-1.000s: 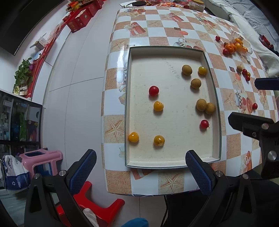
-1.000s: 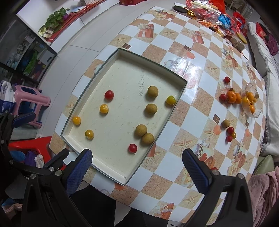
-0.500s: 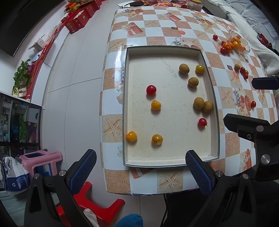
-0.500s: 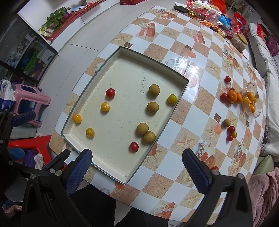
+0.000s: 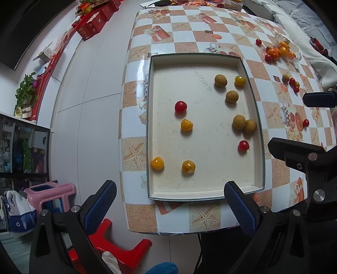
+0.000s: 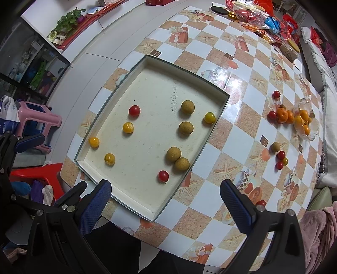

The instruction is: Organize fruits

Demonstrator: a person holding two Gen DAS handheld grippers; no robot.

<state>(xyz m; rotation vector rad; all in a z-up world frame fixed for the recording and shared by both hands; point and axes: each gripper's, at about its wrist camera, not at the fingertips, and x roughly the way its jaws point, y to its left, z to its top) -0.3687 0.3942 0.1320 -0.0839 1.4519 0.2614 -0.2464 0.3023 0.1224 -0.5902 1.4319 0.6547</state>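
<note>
A shallow beige tray lies on the checkered table. Inside it are two red tomatoes, several yellow tomatoes and several brown round fruits. More fruit sits loose on the table: a small cluster and oranges by a glass dish. My left gripper hangs open above the tray's near edge, empty. My right gripper is open and empty over the tray's near right corner.
A red stool and a pink stool stand on the floor below the table's near left. Snack packets crowd the far end. A pink blanket lies at the right.
Both views have drawn back and up slightly, so the tray sits a little farther away. No fruit has moved and both grippers stay open.
</note>
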